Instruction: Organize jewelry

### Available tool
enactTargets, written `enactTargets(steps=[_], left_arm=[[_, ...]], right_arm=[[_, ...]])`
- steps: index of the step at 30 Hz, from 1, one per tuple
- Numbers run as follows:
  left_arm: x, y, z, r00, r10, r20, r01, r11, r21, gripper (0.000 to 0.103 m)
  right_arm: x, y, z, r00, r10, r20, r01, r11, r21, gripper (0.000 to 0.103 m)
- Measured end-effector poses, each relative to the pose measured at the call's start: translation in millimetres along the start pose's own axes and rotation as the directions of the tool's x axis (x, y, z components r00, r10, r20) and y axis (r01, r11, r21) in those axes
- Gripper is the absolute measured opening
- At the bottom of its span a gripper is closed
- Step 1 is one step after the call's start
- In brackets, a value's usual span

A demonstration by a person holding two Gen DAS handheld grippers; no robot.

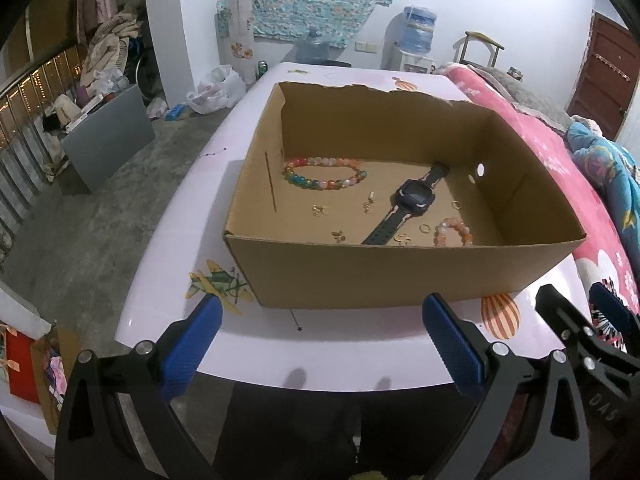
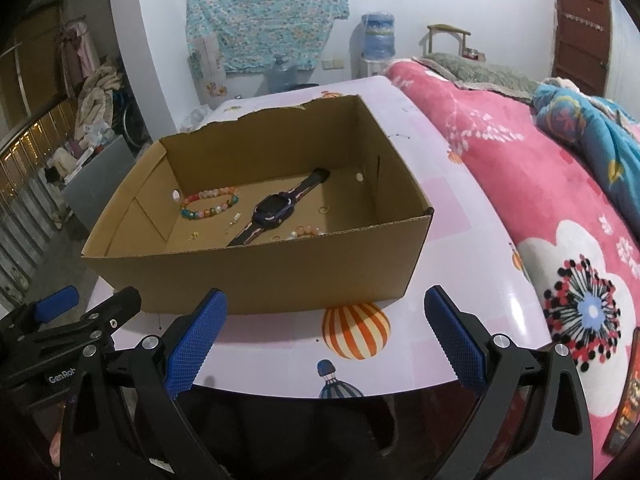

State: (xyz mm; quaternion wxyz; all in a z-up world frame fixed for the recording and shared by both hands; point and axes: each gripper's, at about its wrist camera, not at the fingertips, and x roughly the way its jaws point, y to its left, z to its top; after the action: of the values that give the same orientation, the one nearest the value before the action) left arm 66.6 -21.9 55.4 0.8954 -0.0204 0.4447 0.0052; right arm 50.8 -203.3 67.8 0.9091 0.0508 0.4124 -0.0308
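Both grippers, left gripper (image 1: pixel 322 336) and right gripper (image 2: pixel 326 332), are hovering wide open and empty before the cardboard box (image 1: pixel 400 268), where watch (image 1: pixel 414 200), bracelets (image 1: pixel 325 173) and small gold pieces are already lying, so little seems left.

Cardboard box (image 1: pixel 360 272), open-topped, torn far rim, standing on the tabletop. Inside, flat on its floor: multicoloured bead bracelet (image 1: pixel 325 173) at far left; black wristwatch (image 1: pixel 414 200) laid diagonally at centre; pink-orange bead bracelet (image 1: pixel 454 232) near right; several small gold pieces (image 1: pixel 368 202), possibly rings and earrings, scattered between them.
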Motion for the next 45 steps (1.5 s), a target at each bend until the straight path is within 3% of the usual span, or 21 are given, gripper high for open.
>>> enactTargets(steps=[15, 25, 45], left_arm=[[-2.0, -7.0, -4.9, 1.0, -0.005, 0.001, 0.005, 1.0, 0.027, 0.098], [0.4, -6.4, -1.7, 1.0, -0.015, 0.005, 0.015, 0.999, 0.036, 0.097], [-3.2, -5.3, -1.8, 1.0, -0.004, 0.014, 0.003, 0.999, 0.039, 0.097]], right_arm=[[-1.9, -6.5, -2.8, 1.0, -0.008, 0.001, 0.008, 1.0, 0.012, 0.095], [-2.8, -8.5, -5.7, 0.998, -0.067, 0.007, 0.067, 0.998, -0.007, 0.095], [-1.9, -4.6, -5.9, 0.999, -0.051, 0.002, 0.051, 0.999, -0.014, 0.095]])
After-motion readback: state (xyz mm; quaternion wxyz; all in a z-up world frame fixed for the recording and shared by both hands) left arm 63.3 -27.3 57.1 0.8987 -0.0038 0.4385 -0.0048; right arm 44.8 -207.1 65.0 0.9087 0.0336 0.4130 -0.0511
